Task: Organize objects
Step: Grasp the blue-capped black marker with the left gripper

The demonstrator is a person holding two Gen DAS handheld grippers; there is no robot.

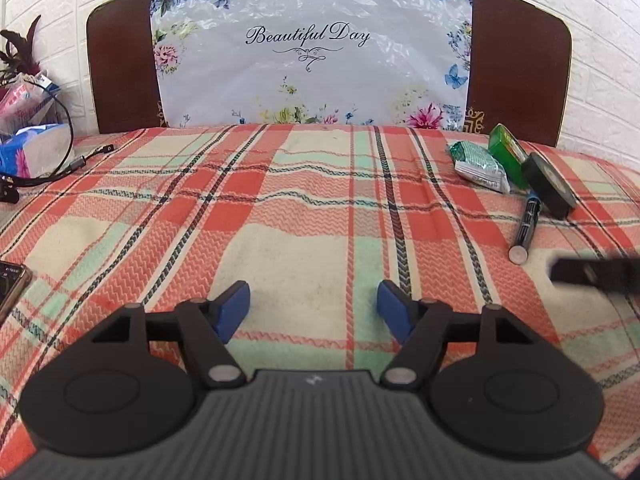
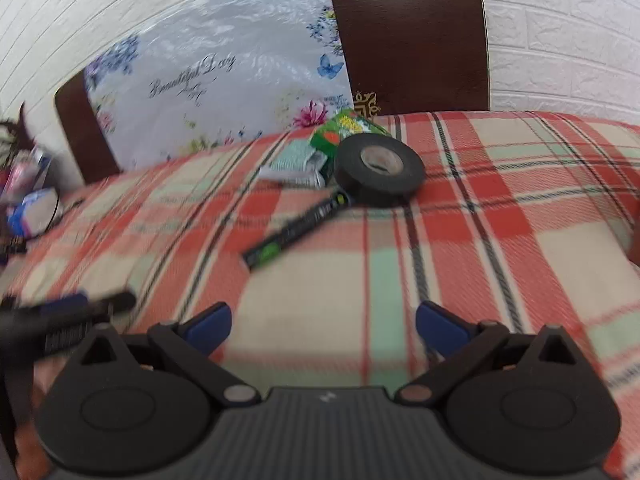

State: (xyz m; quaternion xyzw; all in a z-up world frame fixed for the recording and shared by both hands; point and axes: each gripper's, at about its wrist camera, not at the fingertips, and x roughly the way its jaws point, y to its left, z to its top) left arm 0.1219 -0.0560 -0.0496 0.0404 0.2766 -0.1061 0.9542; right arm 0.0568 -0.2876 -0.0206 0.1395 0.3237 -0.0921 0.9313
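On the plaid cloth [image 1: 304,216] lie a black tape roll [image 1: 550,184] [image 2: 378,170], a black marker [image 1: 525,226] [image 2: 298,228], a green box [image 1: 510,152] [image 2: 344,130] and a green-white packet [image 1: 478,166] [image 2: 298,164], clustered at the far right in the left wrist view. My left gripper [image 1: 314,306] is open and empty over the cloth's middle. My right gripper [image 2: 324,322] is open and empty, short of the marker. The right gripper's blurred tip shows at the right edge of the left wrist view [image 1: 592,274].
A floral plastic bag [image 1: 312,48] leans on a brown headboard [image 1: 516,60] against the white brick wall. Tissue packs [image 1: 32,152], a cable [image 1: 86,158] and a plant [image 1: 20,48] sit far left. A phone [image 1: 10,284] lies at the left edge.
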